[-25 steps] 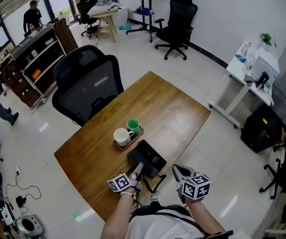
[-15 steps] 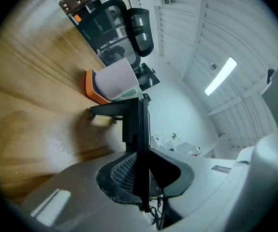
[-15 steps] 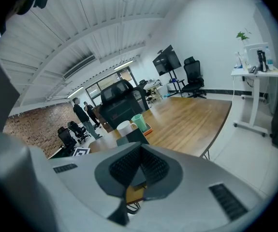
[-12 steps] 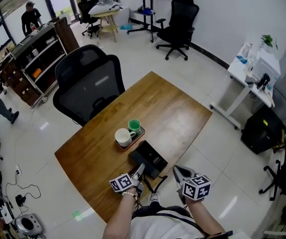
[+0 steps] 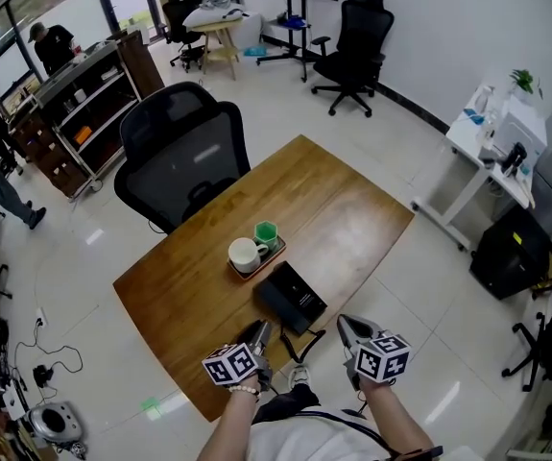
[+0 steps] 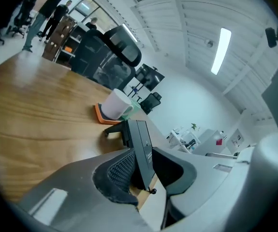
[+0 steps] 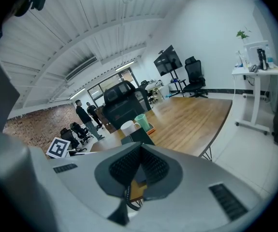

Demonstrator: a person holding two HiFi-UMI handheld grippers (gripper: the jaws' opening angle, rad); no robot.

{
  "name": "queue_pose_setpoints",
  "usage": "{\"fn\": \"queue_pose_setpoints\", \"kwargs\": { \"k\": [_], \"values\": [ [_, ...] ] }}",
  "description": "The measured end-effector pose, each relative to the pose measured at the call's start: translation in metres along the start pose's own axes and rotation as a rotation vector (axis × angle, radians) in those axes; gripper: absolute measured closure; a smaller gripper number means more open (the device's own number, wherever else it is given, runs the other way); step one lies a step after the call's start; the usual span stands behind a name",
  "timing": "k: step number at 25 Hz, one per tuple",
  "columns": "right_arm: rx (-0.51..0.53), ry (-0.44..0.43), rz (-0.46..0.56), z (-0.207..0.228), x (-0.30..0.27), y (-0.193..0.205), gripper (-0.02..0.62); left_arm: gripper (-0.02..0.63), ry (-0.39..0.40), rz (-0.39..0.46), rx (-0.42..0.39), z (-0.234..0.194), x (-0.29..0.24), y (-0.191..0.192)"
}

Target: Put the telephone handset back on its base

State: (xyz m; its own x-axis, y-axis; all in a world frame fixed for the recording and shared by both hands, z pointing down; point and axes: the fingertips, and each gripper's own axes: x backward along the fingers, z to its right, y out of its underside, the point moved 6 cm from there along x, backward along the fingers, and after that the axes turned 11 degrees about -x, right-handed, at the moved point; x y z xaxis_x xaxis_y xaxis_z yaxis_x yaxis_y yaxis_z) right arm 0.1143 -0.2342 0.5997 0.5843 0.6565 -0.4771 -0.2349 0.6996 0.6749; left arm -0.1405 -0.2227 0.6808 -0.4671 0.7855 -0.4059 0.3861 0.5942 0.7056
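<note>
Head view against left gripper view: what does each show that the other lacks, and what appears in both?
Head view only: the right claw and the person's forearms. Left gripper view only: the ceiling light, and the left claw close up, jaws opening, the telephone between them unpressed. Both: that telephone, the wooden table, the white mug, the black chair.

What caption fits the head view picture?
A black telephone, white mug and green cup sit on a wooden table.

Glossy varnish gleams over warm wood grain on the table (image 5: 352, 209), the telephone (image 5: 293, 298) looks matt black plastic, the white mug (image 5: 245, 254) shines smooth and glazed, and the pale floor tiles (image 5: 93, 248) glare mirror-bright.
</note>
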Motion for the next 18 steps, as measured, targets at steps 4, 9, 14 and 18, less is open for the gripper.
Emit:
{"fn": "queue_pose_setpoints", "kwargs": {
  "k": [4,9,14,18],
  "values": [
    [-0.01,-0.001,0.006,-0.004,0.015,0.013,0.595,0.606,-0.092,-0.028,-0.162,0.016,0.036,-0.003],
    [-0.016,-0.005,0.024,-0.012,0.035,0.029,0.595,0.606,-0.136,-0.067,-0.346,0.048,0.062,0.0],
    [0.008,-0.009,0.023,-0.02,0.048,0.05,0.595,0.606,-0.194,-0.075,-0.47,0.061,0.078,0.017],
    [0.042,-0.002,0.0,-0.025,0.059,0.063,0.595,0.606,-0.189,-0.094,-0.452,0.066,0.089,0.034]
  ]
}}
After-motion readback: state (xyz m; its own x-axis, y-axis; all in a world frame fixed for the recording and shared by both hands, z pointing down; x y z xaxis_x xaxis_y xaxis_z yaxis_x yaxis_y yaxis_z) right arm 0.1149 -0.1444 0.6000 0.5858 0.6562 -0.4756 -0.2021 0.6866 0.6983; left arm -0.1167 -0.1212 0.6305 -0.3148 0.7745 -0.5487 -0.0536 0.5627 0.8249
